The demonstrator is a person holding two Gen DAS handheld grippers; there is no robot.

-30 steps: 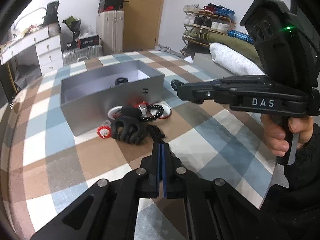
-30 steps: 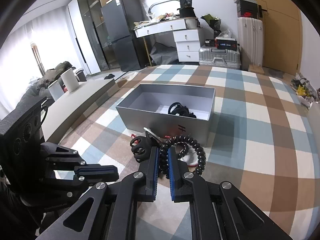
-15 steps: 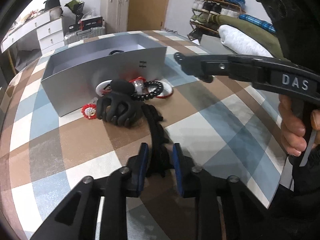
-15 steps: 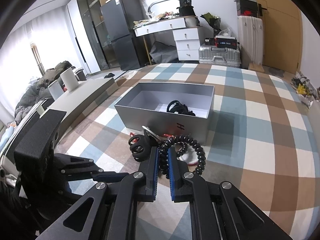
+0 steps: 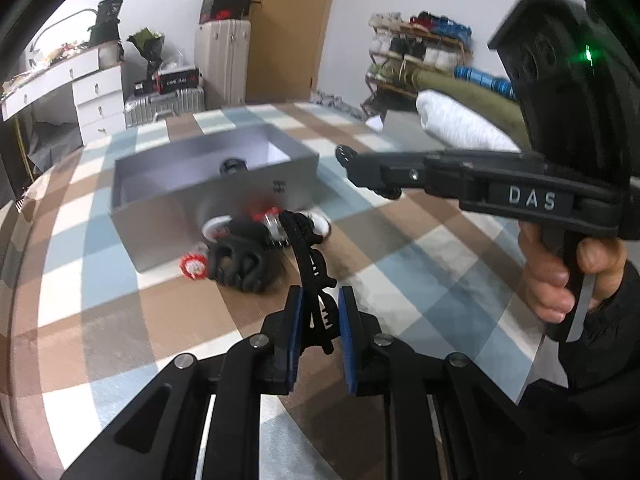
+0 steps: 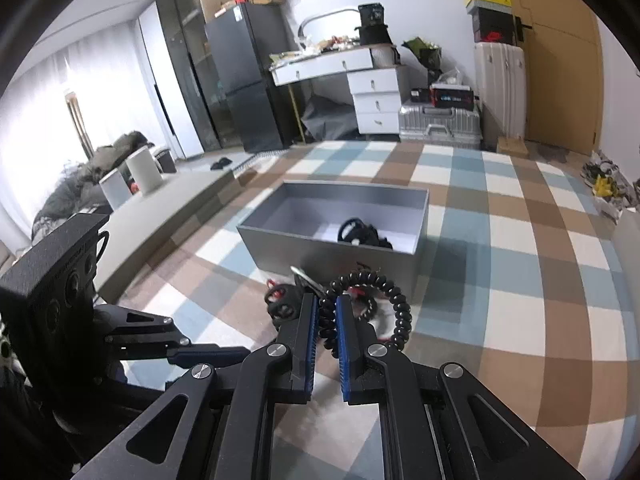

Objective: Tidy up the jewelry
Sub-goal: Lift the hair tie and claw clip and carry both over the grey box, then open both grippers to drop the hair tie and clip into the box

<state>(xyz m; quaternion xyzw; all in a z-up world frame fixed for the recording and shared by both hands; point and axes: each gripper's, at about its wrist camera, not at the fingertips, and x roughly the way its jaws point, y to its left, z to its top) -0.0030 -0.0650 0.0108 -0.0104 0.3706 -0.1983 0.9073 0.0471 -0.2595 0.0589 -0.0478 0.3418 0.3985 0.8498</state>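
Left wrist view: the left tongs (image 5: 318, 312), pressed together on nothing a second ago, now pinch a black toothed hair clip (image 5: 310, 276) that reaches forward toward the pile in front of the grey box (image 5: 176, 216); a black claw clip (image 5: 240, 260) lies there on the checked cloth (image 5: 420, 272). A hand (image 5: 560, 276) grips the other tool's handle.

Right wrist view: little differs; the right tongs (image 6: 328, 312) stay clamped on a black coiled hair tie (image 6: 376, 304) before the box, angled downward.
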